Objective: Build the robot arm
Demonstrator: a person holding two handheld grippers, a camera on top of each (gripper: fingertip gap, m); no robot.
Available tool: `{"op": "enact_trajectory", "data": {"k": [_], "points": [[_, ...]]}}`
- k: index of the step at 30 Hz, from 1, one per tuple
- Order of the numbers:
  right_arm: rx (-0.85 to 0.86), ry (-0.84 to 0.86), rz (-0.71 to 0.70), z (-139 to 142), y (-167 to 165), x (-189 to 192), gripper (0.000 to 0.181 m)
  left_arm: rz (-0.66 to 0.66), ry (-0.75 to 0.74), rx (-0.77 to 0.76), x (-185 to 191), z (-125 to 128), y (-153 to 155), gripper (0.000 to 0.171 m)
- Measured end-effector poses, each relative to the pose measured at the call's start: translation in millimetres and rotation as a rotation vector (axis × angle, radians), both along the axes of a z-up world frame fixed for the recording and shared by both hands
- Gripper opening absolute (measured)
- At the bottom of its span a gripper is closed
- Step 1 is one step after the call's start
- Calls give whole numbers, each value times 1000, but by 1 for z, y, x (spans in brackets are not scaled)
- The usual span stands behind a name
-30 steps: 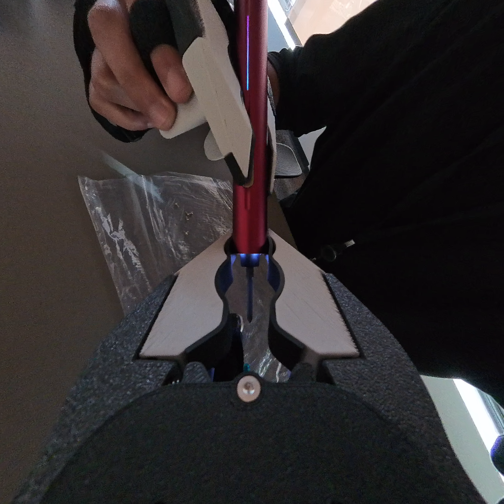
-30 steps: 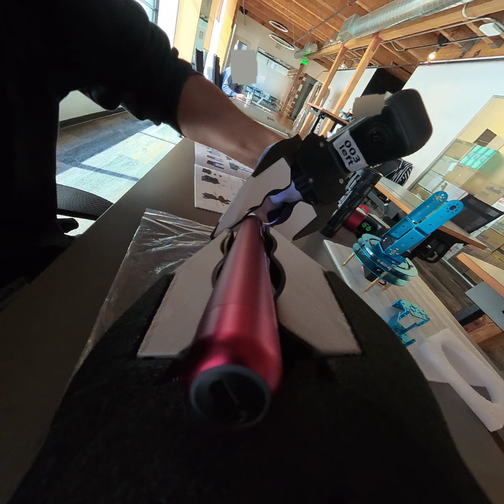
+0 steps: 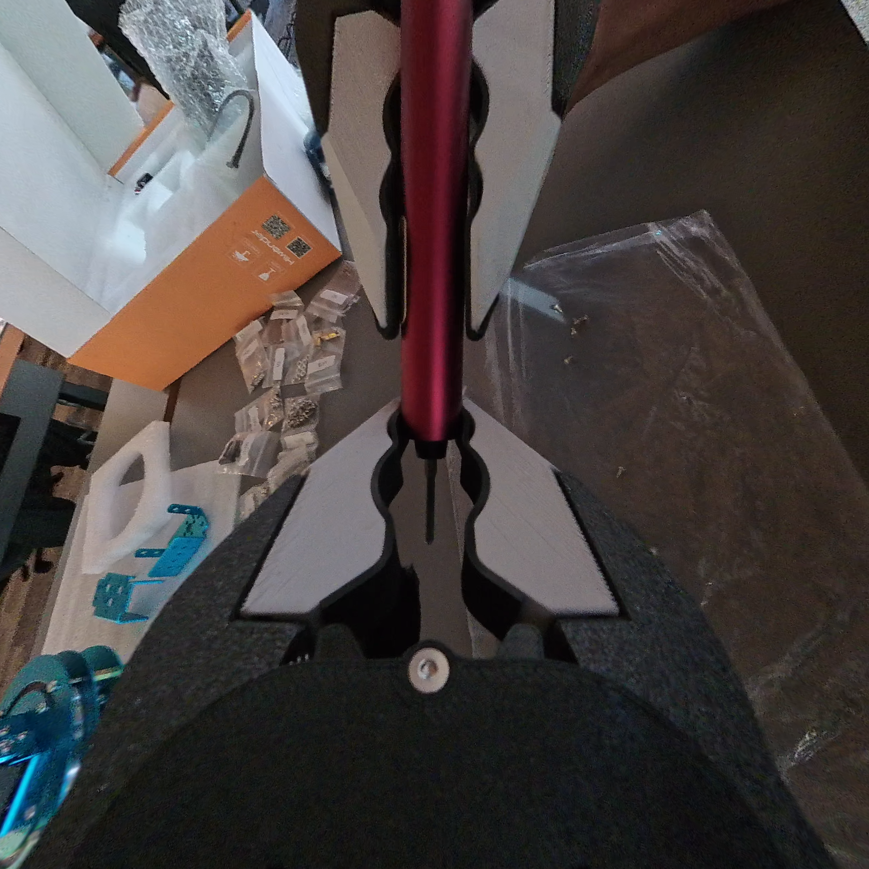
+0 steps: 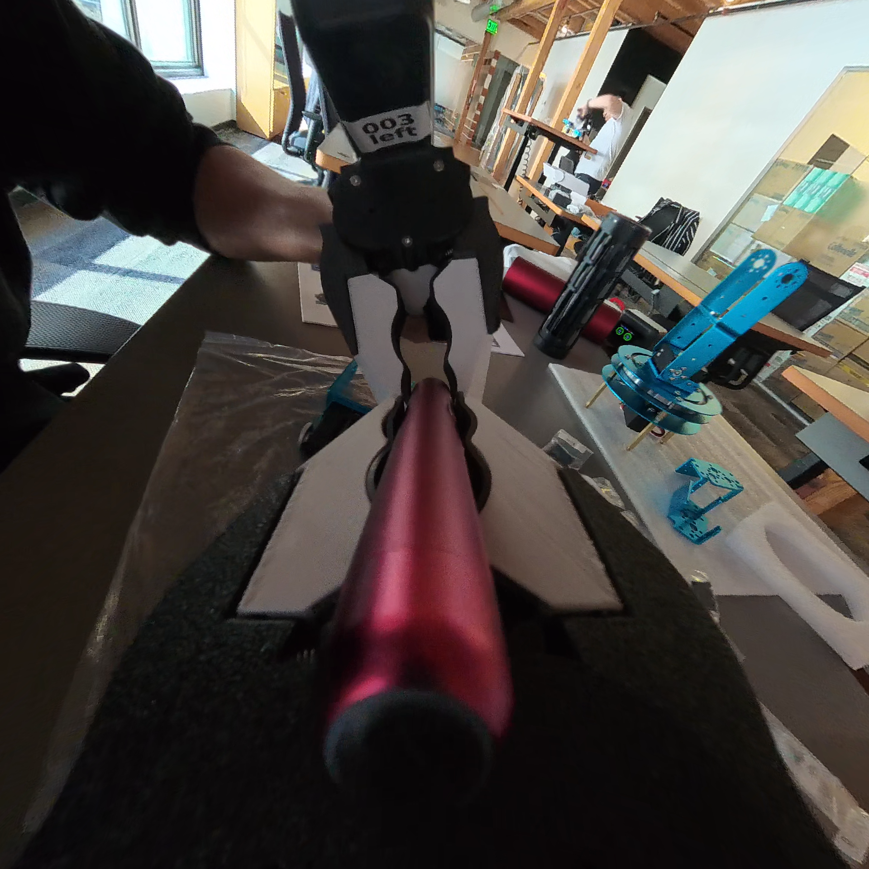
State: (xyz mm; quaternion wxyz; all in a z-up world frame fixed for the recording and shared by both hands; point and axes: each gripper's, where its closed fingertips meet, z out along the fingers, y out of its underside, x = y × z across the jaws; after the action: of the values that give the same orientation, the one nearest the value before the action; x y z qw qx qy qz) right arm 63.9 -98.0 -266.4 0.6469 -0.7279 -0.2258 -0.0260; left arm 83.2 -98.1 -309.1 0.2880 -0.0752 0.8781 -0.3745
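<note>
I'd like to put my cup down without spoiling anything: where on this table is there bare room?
Bare dark table lies beyond the clear plastic sheet, beside the right gripper holding the red screwdriver. The sheet carries loose screws. Crowded: small parts bags, orange box, white foam and blue brackets on the other side.

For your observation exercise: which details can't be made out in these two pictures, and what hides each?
- Screwdriver tip: right wrist view, hidden behind its own red body.
- Small bags: left wrist view, contents too small to tell.
- Blue metal base: left wrist view, blurred, cut by the left edge.
- Left gripper: contact with the screwdriver unclear.
</note>
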Motion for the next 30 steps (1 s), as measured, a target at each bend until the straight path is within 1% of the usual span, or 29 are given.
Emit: {"op": "enact_trajectory", "data": {"k": [5, 9, 12, 20, 30], "points": [[-14, -44, 15, -7, 2, -4, 21, -17, 48, 4, -6, -6, -2, 18], [-16, -2, 39, -5, 1, -6, 22, -33, 77, -65, -10, -2, -6, 18], [-18, -40, 41, -12, 3, -9, 22, -42, 76, -51, -13, -4, -6, 18], [-27, -12, 51, -13, 5, -12, 21, -45, 72, -55, -16, -4, -6, 18], [-2, 5, 73, -11, 5, -18, 21, -87, 117, -130, -25, 0, -8, 17]]}}
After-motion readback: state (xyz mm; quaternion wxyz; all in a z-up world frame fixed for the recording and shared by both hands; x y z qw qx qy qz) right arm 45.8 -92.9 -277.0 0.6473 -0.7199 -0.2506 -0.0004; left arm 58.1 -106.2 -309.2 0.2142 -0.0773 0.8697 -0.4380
